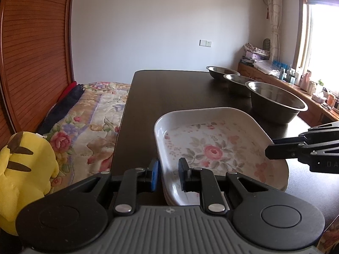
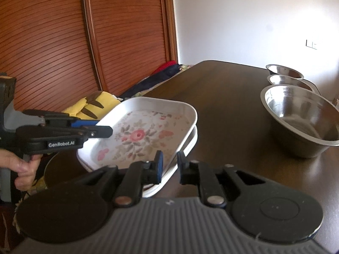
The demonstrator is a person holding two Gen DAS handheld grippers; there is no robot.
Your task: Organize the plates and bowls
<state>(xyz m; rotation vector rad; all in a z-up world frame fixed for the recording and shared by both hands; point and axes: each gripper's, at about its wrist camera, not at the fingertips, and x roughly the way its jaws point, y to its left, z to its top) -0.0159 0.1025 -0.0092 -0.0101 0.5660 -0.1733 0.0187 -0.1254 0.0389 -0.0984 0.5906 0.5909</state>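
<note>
A white rectangular plate with a pink rose print (image 1: pixel 211 152) (image 2: pixel 137 135) tops a short stack of like plates on the dark table (image 1: pixel 169 93) (image 2: pixel 222 97), lying slightly askew on them. My left gripper (image 1: pixel 168 172) (image 2: pixel 103 128) straddles its left rim and is shut on it. My right gripper (image 2: pixel 170 165) (image 1: pixel 270 148) has the near right rim between its pads, which stand a little off it. Three steel bowls stand in a row to the right: large (image 1: pixel 275 103) (image 2: pixel 300 116), middle (image 1: pixel 237 82) (image 2: pixel 290 82), far (image 1: pixel 220 72) (image 2: pixel 284 71).
A bed with a floral cover (image 1: pixel 95 116) and a yellow plush toy (image 1: pixel 25 169) (image 2: pixel 91 105) lie left of the table, against a slatted wooden wardrobe (image 1: pixel 31 53). A cluttered sideboard (image 1: pixel 296 78) runs under the window. A person's hand (image 2: pixel 23 167) holds the left gripper.
</note>
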